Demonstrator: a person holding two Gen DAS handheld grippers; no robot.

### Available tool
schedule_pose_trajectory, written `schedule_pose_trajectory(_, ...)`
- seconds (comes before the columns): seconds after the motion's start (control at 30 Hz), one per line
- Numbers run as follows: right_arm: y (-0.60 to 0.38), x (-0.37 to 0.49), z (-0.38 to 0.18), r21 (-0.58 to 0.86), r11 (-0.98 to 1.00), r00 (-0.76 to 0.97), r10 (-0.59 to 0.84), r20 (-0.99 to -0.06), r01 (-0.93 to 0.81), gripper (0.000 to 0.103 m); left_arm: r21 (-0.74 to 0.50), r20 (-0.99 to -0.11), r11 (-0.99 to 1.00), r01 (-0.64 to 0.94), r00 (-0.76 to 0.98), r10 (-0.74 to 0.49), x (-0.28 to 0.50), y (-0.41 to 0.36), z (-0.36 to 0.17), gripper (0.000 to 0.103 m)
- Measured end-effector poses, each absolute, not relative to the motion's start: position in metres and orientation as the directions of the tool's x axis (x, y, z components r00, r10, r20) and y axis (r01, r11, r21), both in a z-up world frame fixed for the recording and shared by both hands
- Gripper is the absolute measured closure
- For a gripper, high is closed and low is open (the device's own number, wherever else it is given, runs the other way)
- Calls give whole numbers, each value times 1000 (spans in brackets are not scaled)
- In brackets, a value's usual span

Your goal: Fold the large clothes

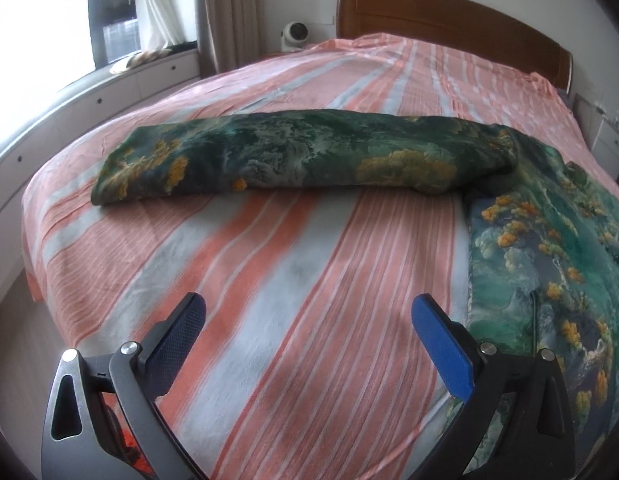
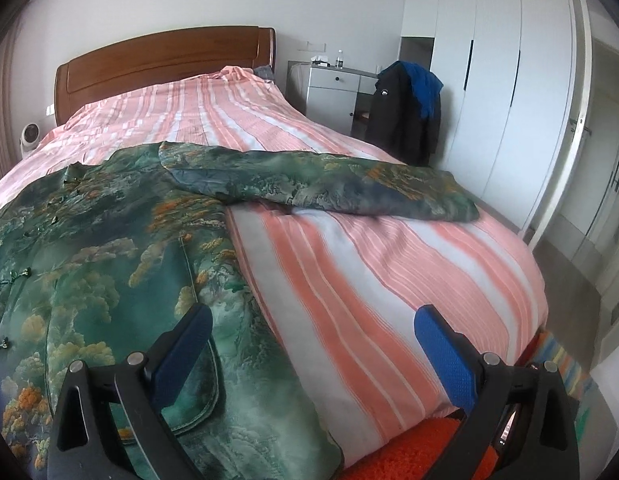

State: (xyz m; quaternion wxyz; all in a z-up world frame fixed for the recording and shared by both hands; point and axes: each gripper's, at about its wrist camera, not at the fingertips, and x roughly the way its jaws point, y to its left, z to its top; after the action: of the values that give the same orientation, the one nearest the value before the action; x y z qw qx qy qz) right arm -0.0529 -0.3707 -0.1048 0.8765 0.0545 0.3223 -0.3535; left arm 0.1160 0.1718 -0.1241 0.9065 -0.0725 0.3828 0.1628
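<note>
Green printed jacket (image 2: 109, 264) spread flat; pinch left sleeve (image 1: 269, 156) cuff, fold across (both grippers (image 1: 309, 328) (image 2: 313, 332) gape empty)

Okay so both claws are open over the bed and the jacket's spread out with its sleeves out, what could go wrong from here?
1. The right sleeve reaches close to the bed's side edge; a careless pull might drag it off.
2. The jacket looks silky, so a shallow pinch by the right claw may slip.
3. The left claw hovers over the striped bedspread; closing low could grab that along with the left sleeve.
</note>
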Motion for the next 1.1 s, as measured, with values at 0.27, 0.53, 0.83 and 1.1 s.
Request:
schedule_pose_trajectory(0.27, -371, -50, -108, -139, 747, 537, -581, -612, 650, 3, -12, -726, 934, -357, 646, 237, 115, 174, -126, 0)
schedule_pose_trajectory(0.53, -370, -47, -110, -133, 758, 542, -566, -621, 639, 3, -8, -730, 934, -357, 641, 238, 115, 174, -128, 0)
schedule_pose_trajectory(0.83, -370, -46, -113, -131, 758, 537, -561, -631, 639, 3, -5, -734, 935, -355, 636, 238, 116, 174, -130, 0)
schedule_pose_trajectory(1.1, -372, -46, -114, -117, 760, 536, -549, -641, 639, 3, -3, -736, 935, -354, 634, 238, 116, 173, -131, 0)
